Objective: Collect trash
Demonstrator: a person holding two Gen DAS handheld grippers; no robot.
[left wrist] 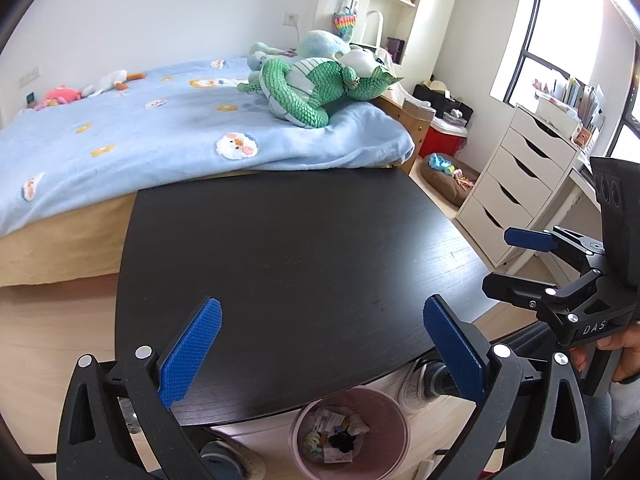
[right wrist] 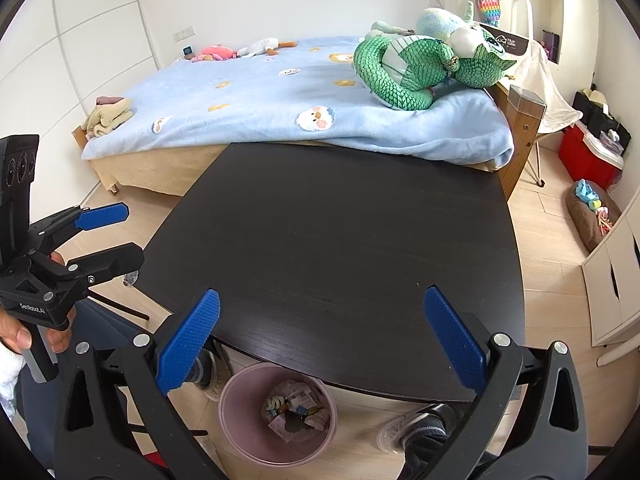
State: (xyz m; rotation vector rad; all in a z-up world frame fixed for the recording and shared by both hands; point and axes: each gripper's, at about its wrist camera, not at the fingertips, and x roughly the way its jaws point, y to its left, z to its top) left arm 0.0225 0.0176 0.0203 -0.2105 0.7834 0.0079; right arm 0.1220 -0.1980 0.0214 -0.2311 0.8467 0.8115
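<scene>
Both the left tongs (left wrist: 322, 346) and the right tongs (right wrist: 322, 338) hung open and held nothing above the near edge of a dark bench (left wrist: 288, 248). On the floor below, a pink bin (right wrist: 276, 412) held the collected trash (right wrist: 294, 406). Beyond the bench lay a bed (right wrist: 260, 96) with a green plush dragon (right wrist: 416, 68).
</scene>
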